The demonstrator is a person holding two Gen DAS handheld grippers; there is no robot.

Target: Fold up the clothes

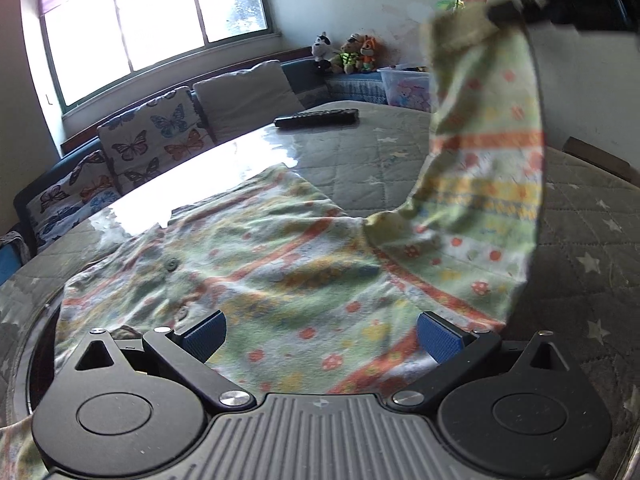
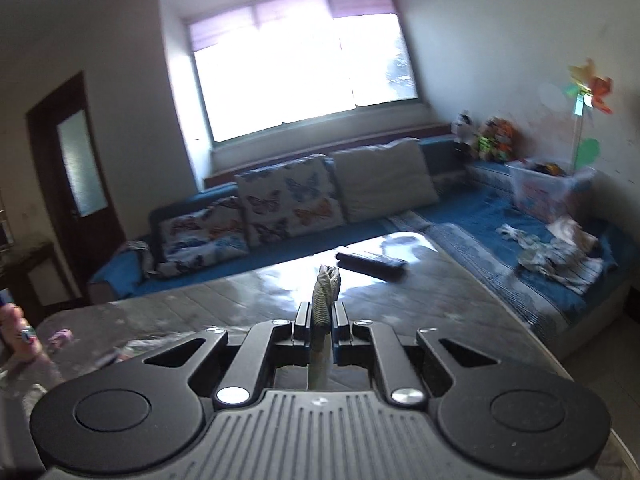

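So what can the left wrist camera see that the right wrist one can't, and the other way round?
Only the left wrist view shows the flowery green buttoned garment spread on the quilted grey table, one sleeve lifted, and its own open blue-padded left tongs. Only the right wrist view shows the dark wooden door, crumpled clothes on the blue sofa, and the right tongs shut on the cuff. Both show the window, butterfly cushions, black remote control and plush toys.

The left tool (image 1: 320, 338) is showing blue textured pads (image 1: 204, 338) on black linkage arms, silver screws at the pivots, two round black discs and a grey ribbed plate carrying a small crosshair mark. The right tool (image 2: 321, 320) is wearing the same black arms, silver screws, discs and ribbed grey plate.
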